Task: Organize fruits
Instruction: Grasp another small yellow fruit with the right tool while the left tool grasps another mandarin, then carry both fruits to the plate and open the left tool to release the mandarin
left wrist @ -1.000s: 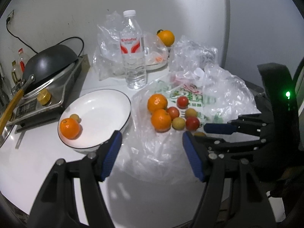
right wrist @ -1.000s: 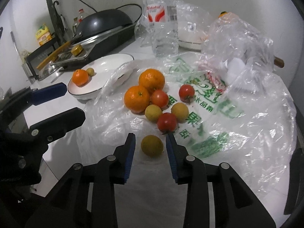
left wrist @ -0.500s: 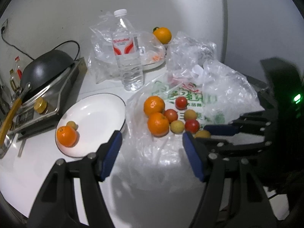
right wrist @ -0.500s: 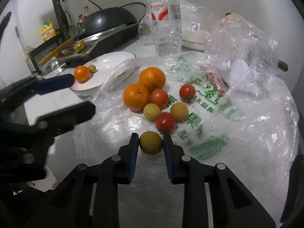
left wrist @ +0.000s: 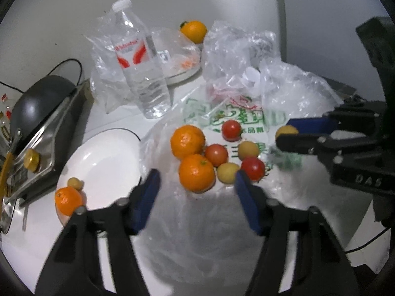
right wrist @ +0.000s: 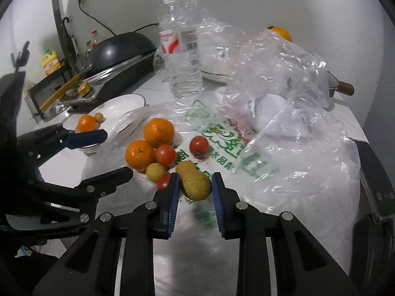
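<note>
Two oranges (left wrist: 196,176), three tomatoes (left wrist: 253,169) and small yellow fruits (left wrist: 227,172) lie on a printed plastic bag (left wrist: 237,118). My left gripper (left wrist: 196,197) hovers just short of the nearest orange; its jaws are closing and the pads touch nothing. In the right wrist view the left gripper (right wrist: 117,153) shows at the left. My right gripper (right wrist: 195,185) is shut on a yellow-green fruit (right wrist: 196,187), which the left wrist view also shows (left wrist: 286,130). A white plate (left wrist: 106,153) at the left holds one orange (left wrist: 68,201) and a small yellow fruit (left wrist: 75,182).
A water bottle (left wrist: 140,69) stands behind the plate. A dark wok on a stove (left wrist: 37,108) sits at the far left. At the back are crumpled clear bags (left wrist: 242,49), a second plate (left wrist: 182,74) and another orange (left wrist: 193,30). A pan handle (right wrist: 344,90) pokes out at the right.
My right gripper closed onto the yellow-green fruit and moved with it. My left gripper came closer to the pile of fruit, and its jaws narrowed.
</note>
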